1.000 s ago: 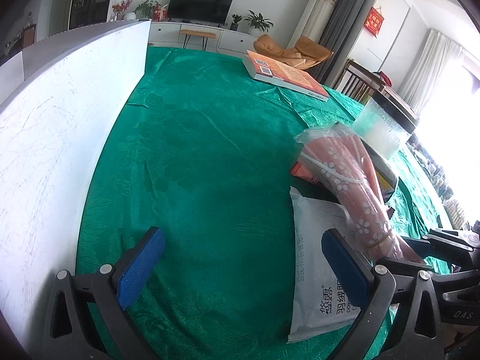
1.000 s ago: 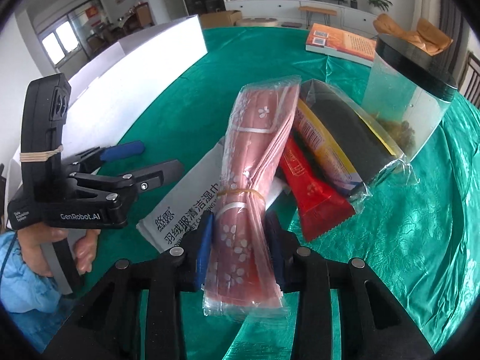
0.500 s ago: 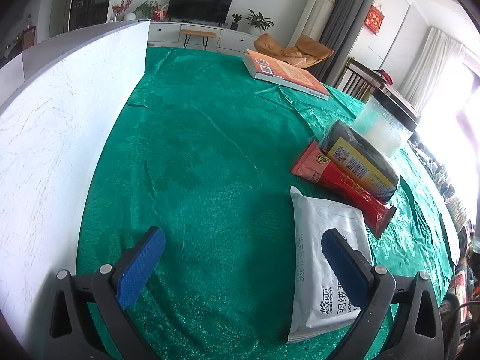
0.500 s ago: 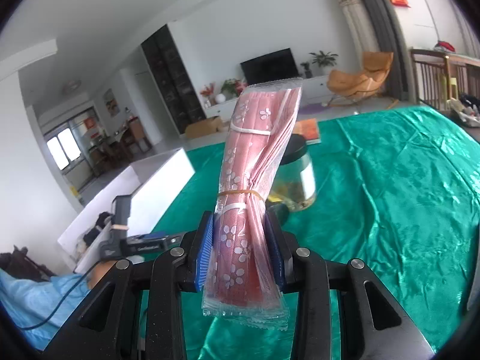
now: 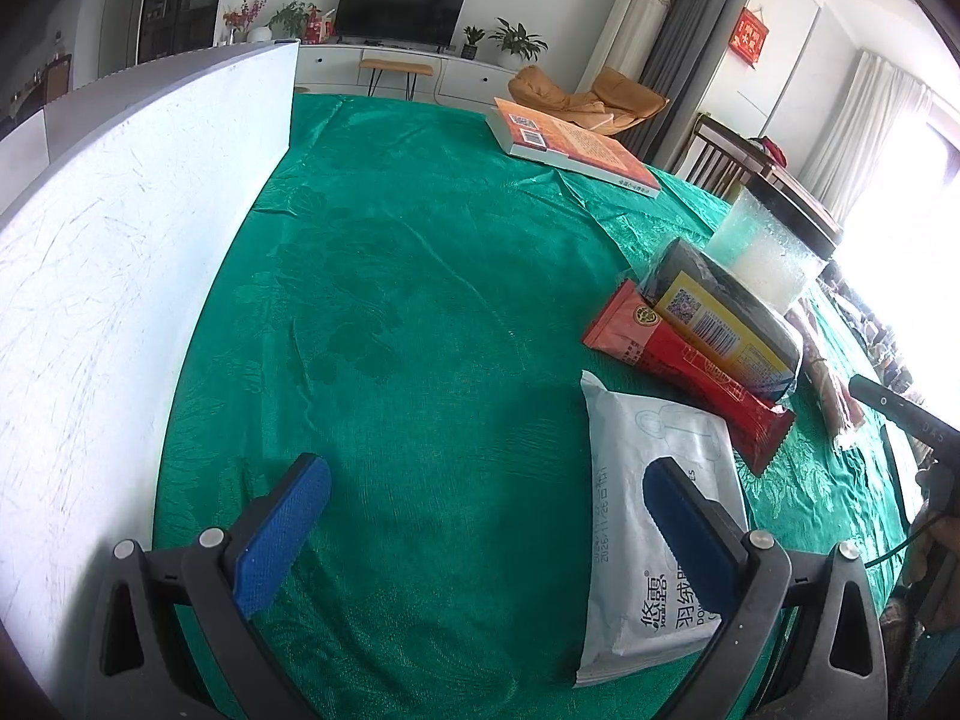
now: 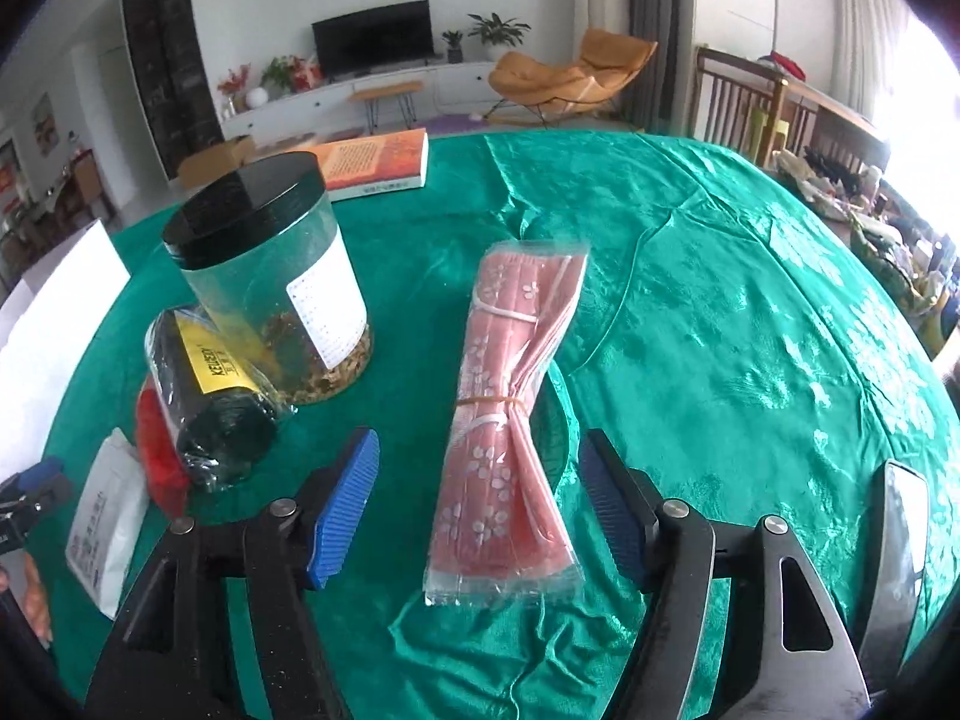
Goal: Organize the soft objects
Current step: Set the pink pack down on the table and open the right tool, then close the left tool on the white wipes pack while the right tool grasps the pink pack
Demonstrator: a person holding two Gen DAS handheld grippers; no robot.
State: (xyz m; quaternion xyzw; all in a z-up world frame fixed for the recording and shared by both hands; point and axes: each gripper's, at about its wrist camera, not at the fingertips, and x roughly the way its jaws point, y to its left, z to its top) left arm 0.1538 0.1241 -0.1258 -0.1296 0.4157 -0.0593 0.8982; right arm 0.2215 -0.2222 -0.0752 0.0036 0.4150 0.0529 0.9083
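A pink flowered pack in clear plastic [image 6: 510, 414], bound with a rubber band, lies on the green tablecloth [image 6: 720, 330] between the blue pads of my right gripper [image 6: 477, 501]. Its jaws are opening and the pads stand clear of the pack. In the left wrist view the same pink pack [image 5: 831, 387] shows at the far right edge. My left gripper [image 5: 486, 531] hovers open over the cloth, its right pad [image 5: 690, 534] above a white soft pouch [image 5: 648, 540]. A red packet [image 5: 678, 372] and a black-and-yellow pack [image 5: 726, 312] lie beyond the pouch.
A clear jar with a black lid [image 6: 282, 282] stands left of the pink pack. An orange book [image 5: 570, 141] lies at the far side of the table. A tall white board [image 5: 108, 276] walls the left side. A mirror-like flat object [image 6: 894, 558] lies at the right.
My right gripper carried the pink pack off the pile, swung right past the jar, set it on the cloth and spread its jaws. The left gripper stayed still.
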